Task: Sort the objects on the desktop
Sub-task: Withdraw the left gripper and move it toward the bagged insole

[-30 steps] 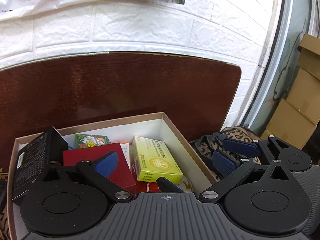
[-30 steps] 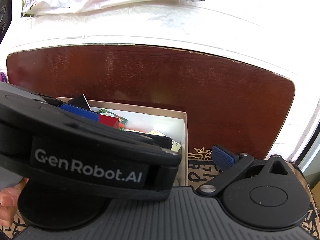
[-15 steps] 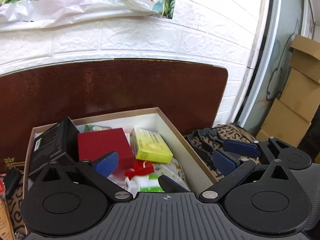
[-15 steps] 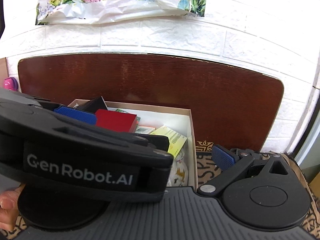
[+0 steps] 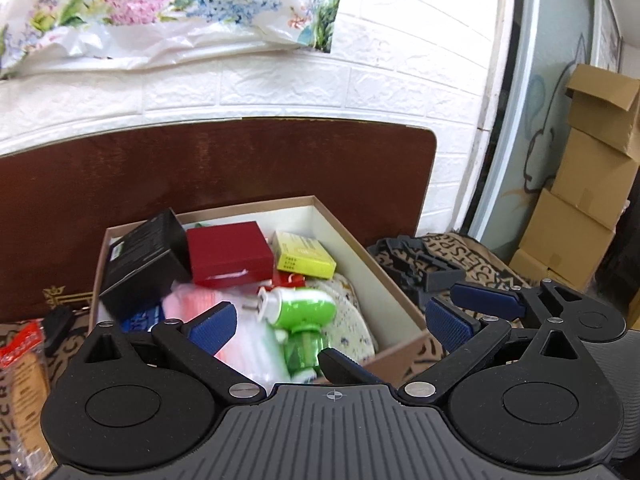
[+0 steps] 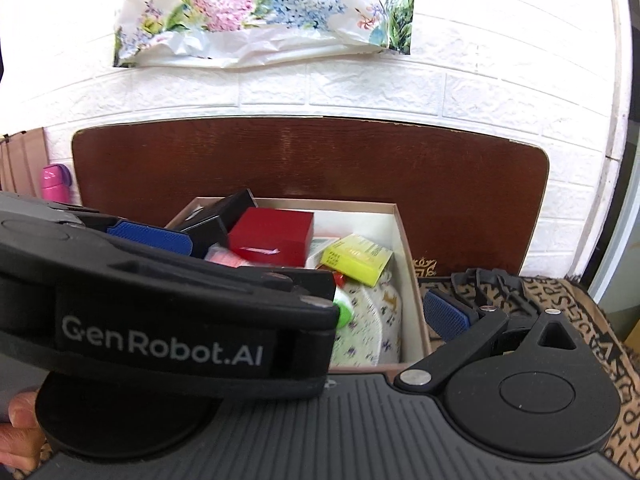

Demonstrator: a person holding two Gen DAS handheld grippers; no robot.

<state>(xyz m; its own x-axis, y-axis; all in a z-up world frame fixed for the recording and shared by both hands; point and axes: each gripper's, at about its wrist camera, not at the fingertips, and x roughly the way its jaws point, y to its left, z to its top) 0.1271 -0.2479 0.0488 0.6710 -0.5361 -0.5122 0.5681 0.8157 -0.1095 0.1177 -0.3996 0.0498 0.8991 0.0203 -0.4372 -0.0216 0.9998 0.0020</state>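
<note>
An open cardboard box stands on the patterned cloth before a brown wooden board. In it lie a black box, a red box, a yellow-green carton, a green and white plug-in device and a floral pouch. My left gripper is open and empty above the box's near edge. My right gripper is open and empty; its left finger is hidden behind the left gripper's body. The box and the red box also show in the right wrist view.
A black plastic part lies on the cloth right of the box. A red-labelled packet lies at the left. Stacked cardboard cartons stand at the far right. A pink bottle stands at the left by the white brick wall.
Both grippers have pulled back and up from the box, so more of its contents and the wall show. The green plug-in device has come into view. Both stay open.
</note>
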